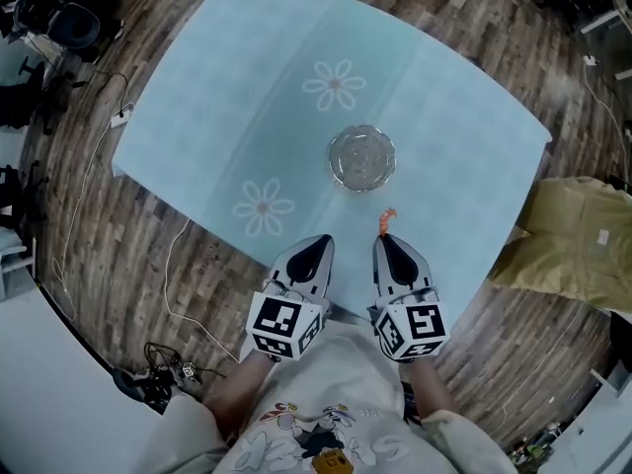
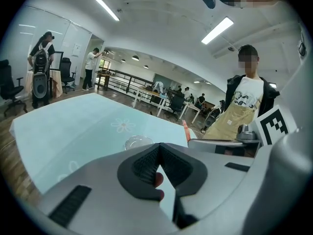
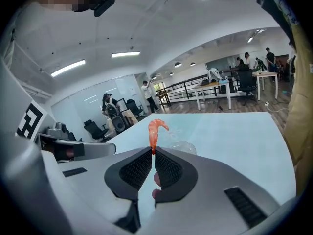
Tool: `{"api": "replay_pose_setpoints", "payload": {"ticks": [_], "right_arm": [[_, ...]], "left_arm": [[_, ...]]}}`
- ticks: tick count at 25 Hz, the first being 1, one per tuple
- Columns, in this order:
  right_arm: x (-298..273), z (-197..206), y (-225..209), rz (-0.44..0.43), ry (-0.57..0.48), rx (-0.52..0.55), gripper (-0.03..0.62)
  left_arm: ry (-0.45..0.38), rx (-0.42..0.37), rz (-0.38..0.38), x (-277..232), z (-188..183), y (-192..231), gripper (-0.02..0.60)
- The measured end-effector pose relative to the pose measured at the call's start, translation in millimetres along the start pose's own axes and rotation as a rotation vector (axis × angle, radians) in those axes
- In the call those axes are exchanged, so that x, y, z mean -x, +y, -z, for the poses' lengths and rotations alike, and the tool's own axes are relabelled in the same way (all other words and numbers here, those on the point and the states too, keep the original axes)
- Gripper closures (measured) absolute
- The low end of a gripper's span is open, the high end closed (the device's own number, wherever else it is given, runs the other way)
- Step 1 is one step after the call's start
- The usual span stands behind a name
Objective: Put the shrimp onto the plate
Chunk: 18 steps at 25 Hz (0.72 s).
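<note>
An orange shrimp [image 3: 155,131] sticks up from the tips of my right gripper [image 3: 153,152], which is shut on its tail end. From the head view the shrimp [image 1: 385,219] hangs over the table's near part, short of the clear glass plate [image 1: 362,158]. That plate [image 3: 182,146] lies just beyond the shrimp. My left gripper [image 1: 318,244] is shut with nothing in it, side by side with the right gripper [image 1: 382,237]. In the left gripper view the plate [image 2: 138,142] shows past the closed tips [image 2: 159,145].
A light blue tablecloth [image 1: 237,97] with white flower prints covers the table. Its near edge runs under my grippers. A tan cloth [image 1: 578,240] lies on the wooden floor at right. Cables [image 1: 163,373] and gear lie at left. People stand in the room beyond.
</note>
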State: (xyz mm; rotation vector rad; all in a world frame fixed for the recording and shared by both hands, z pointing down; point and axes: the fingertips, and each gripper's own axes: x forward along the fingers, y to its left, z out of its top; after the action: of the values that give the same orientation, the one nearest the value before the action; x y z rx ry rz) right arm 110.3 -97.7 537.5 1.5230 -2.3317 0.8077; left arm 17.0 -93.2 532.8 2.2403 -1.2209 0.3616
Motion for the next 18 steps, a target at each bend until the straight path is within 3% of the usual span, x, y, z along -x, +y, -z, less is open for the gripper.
{"api": "replay_pose_setpoints", "payload": {"ticks": [18], "right_arm": [[-70.5, 51.0, -35.2, 0.012, 0.192, -0.073, 0.556]], "left_arm": [[0.103, 0.025, -0.001, -50.5, 37.1, 29.9, 0.574]]}}
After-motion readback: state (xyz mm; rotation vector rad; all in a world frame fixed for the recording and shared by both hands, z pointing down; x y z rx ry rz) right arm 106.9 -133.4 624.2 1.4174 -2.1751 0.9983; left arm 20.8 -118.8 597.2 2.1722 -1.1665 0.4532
